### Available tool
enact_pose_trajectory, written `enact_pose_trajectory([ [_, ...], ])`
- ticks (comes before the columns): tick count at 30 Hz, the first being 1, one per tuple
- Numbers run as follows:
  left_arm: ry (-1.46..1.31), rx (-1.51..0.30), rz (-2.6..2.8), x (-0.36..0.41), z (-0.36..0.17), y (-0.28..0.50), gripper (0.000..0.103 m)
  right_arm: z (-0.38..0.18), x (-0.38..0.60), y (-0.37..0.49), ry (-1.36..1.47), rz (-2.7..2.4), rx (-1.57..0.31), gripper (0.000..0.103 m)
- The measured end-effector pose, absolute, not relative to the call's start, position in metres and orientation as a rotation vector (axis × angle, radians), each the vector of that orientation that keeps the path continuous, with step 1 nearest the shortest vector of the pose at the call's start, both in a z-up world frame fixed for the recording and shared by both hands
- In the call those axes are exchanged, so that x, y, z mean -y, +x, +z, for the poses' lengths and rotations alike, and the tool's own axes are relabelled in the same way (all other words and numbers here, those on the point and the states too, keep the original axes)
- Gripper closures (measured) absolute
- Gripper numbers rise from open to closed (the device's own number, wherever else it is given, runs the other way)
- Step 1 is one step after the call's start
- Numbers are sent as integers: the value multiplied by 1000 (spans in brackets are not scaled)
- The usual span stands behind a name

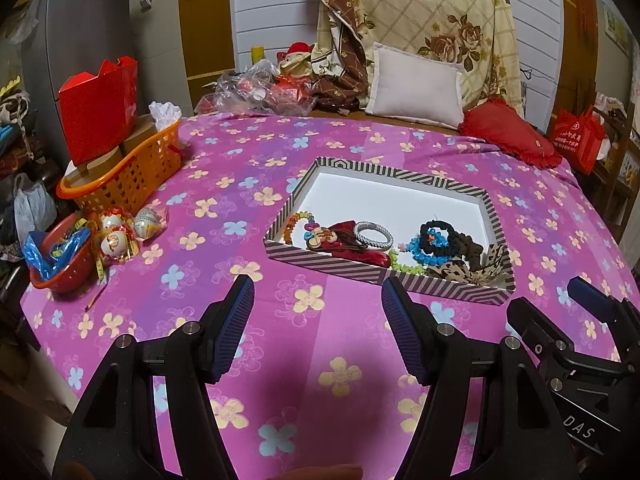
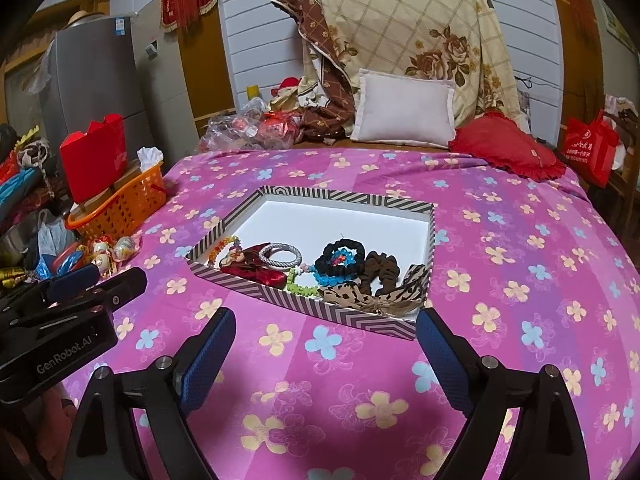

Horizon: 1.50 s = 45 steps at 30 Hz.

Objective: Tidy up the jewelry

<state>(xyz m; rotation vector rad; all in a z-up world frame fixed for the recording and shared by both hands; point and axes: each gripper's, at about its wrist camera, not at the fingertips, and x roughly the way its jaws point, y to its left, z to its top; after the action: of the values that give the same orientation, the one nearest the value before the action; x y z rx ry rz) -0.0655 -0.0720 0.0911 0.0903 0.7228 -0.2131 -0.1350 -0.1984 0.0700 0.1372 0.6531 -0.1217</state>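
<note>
I see both my left gripper [image 1: 318, 300] and right gripper [image 2: 326, 336] with fingers apart and empty, hovering at the bed's [image 2: 520, 320] near edge before the striped tray [image 2: 320, 312] of hair ties.

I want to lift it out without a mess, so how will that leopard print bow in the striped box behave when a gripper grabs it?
The leopard print bow looks like soft fabric, so it will probably flop and crumple instead of holding shape. It seems light. It lies against the brown scrunchie in the striped box, so it might drag that along.
</note>
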Motion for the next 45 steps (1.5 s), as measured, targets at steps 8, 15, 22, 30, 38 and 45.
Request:
enact_pose_trajectory([
  [8,89,-722,-212,72,91,-66,37,70,199,-134,139,-123,-660,13],
  [15,92,-727,-211,71,92,-65,37,65,199,-132,134,-119,-674,13],
  [22,88,-733,-209,70,91,-62,37,61,200,-131,138,-120,-683,13],
  [30,90,-735,-207,69,89,-61,37,57,200,-128,139,-115,-698,13],
  [38,92,-738,-207,69,87,-59,37,56,200,-127,142,-115,-700,13],
  [45,100,-742,-206,71,80,-55,37,50,201,-122,145,-114,-716,13],
])
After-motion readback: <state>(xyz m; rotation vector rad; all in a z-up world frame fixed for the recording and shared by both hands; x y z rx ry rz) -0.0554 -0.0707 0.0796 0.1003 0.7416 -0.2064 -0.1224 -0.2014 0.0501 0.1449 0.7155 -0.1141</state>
